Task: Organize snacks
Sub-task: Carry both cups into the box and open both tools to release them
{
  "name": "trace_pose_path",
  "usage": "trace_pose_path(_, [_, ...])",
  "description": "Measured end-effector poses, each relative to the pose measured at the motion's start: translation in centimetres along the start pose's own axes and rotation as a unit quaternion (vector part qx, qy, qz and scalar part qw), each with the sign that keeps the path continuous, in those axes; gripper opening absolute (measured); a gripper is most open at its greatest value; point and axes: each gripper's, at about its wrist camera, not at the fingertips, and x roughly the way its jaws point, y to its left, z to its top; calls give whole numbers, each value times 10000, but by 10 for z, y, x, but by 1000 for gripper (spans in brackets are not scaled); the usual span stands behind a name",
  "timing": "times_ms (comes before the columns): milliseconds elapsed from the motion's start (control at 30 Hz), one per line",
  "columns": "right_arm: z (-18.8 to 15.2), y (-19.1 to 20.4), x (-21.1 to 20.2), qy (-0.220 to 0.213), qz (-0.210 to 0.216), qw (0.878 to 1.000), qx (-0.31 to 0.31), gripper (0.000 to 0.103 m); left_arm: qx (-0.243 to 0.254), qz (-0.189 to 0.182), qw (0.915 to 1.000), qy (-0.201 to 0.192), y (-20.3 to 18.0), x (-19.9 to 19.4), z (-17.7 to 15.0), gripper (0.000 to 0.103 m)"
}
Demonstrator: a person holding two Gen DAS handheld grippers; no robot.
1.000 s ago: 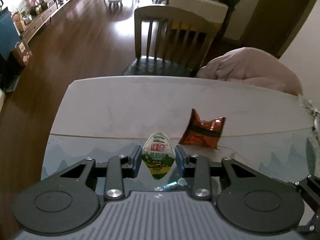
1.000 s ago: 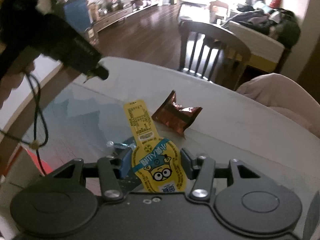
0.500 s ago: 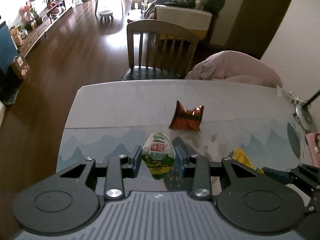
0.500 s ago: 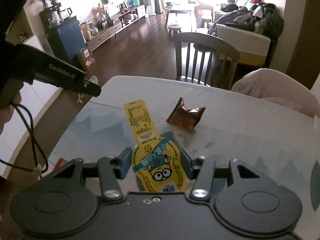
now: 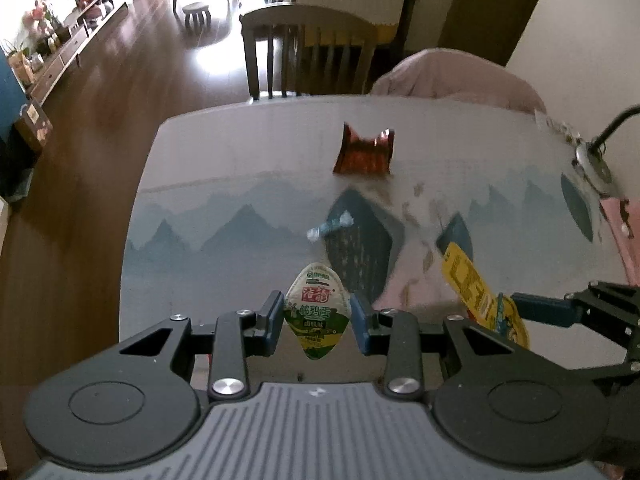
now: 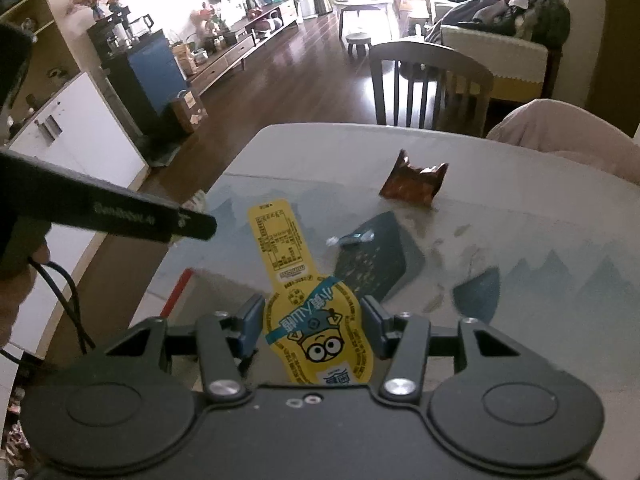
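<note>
The small green-and-white sealed snack cup with a red label [image 5: 318, 314] sits between the blue pads of the left tool [image 5: 317, 322], which is closed on its two sides and holds it up above the tabletop [image 5: 224, 184]. The long yellow plastic snack packet with a cartoon goggle-eyed face [image 6: 316, 320] is pinched at its wide lower end by the right tool [image 6: 313, 328], its narrow printed strip sticking forward past the pads; the tool is partly closed, only as wide as the packet. In the left wrist view the same yellow packet shows at the right edge [image 5: 480, 296], with the right tool's dark fingers beside it.

Farther out on the tabletop, a crumpled reddish-brown foil snack bag [image 5: 364, 154] stands near the far edge, well apart from both tools. Between it and the tools lies a small clear-and-blue twisted wrapper [image 5: 330, 226], on a dark mountain shape printed on the pale blue-and-white cover.

Beyond the far edge stands a dark wooden slat-back chair [image 6: 428, 80], and beside it a chair draped in a pinkish cloth [image 5: 456, 76]. A round lamp base [image 5: 594, 164] rests at the tabletop's right side. In the right wrist view the left tool's black body [image 6: 104, 208] crosses the left of the frame, a hand [image 6: 18, 256] gripping it, a black cable hanging below.
</note>
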Motion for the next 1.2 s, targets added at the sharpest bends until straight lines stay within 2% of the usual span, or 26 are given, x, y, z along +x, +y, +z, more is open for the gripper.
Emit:
trace_pose_path(267, [-25,12,6,191,102,9995,228,51,-26,-103,9993,347,9,4,-49,35])
trace_pose_path(633, [-71,29,39,706,130,9964,449,51,-215,-194,9955,908,27,45,-108,35])
trace_pose_path(800, [-88,37,61,1000,151,9932,571,51,-219,-190,9936,1088,31,63,-127,35])
trace_pose_path(933, [-99,48,74,1162,89,9922,443,51,-125,-174,9931,1153,27,73,-137,35])
trace_pose_path(1200, [-114,57,93,1377,-214,9899,276,51,-148,-119,9902,1386,27,95,-150,35])
